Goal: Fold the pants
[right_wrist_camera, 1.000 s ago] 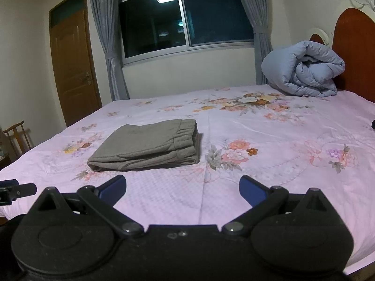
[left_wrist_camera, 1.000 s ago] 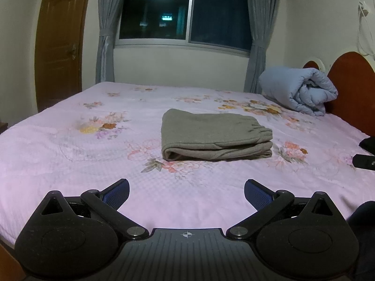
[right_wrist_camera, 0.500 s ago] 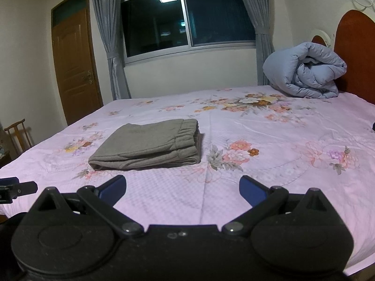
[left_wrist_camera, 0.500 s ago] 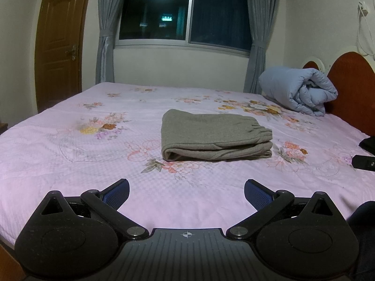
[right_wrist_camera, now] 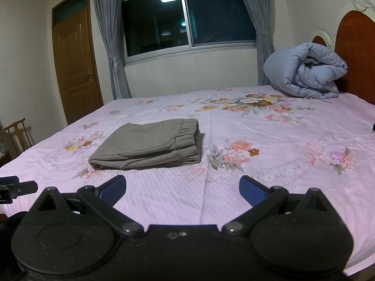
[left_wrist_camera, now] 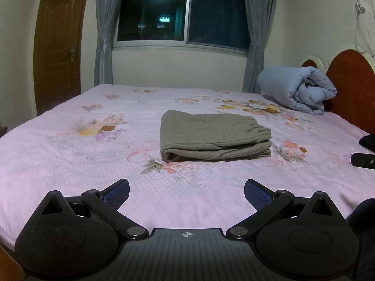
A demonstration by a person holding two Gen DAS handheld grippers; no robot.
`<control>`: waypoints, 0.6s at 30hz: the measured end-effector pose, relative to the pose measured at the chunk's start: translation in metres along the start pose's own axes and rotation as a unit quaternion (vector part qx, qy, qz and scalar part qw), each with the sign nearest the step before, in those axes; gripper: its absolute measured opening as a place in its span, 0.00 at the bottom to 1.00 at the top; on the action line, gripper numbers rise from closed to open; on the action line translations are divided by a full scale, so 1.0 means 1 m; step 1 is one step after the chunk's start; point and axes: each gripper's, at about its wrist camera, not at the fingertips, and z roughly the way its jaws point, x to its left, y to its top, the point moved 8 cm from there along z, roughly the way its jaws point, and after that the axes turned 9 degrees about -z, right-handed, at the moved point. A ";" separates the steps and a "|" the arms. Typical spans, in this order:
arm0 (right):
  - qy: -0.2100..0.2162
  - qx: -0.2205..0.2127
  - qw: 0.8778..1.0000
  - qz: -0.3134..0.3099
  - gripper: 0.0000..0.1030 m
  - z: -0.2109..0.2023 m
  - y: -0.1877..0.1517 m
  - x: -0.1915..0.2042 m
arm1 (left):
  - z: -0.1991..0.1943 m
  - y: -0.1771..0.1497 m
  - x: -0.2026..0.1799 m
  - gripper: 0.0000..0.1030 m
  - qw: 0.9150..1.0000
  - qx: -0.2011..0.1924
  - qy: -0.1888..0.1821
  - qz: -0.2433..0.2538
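Grey-brown pants [left_wrist_camera: 212, 135] lie folded in a flat, neat stack on the pink floral bed sheet [left_wrist_camera: 70, 154]; the elastic waistband faces right. They also show in the right wrist view [right_wrist_camera: 150, 147], left of centre. My left gripper [left_wrist_camera: 186, 193] is open and empty, held back near the bed's front edge, well short of the pants. My right gripper [right_wrist_camera: 182, 188] is open and empty, also back from the pants and to their right. Each gripper's tip shows at the edge of the other's view.
A rolled blue quilt [left_wrist_camera: 297, 89] sits at the far right by the red headboard [left_wrist_camera: 351, 82]. A window with grey curtains [left_wrist_camera: 182, 16] and a wooden door [left_wrist_camera: 58, 46] are beyond the bed. A wooden chair [right_wrist_camera: 17, 133] stands at the left.
Almost nothing has changed. The right wrist view has shifted very slightly; the pants and both grippers stay as they were.
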 end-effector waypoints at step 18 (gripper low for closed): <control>-0.001 0.000 1.000 -0.001 0.94 0.000 0.000 0.001 | -0.001 0.001 0.001 1.00 1.000 -0.001 -0.002 0.003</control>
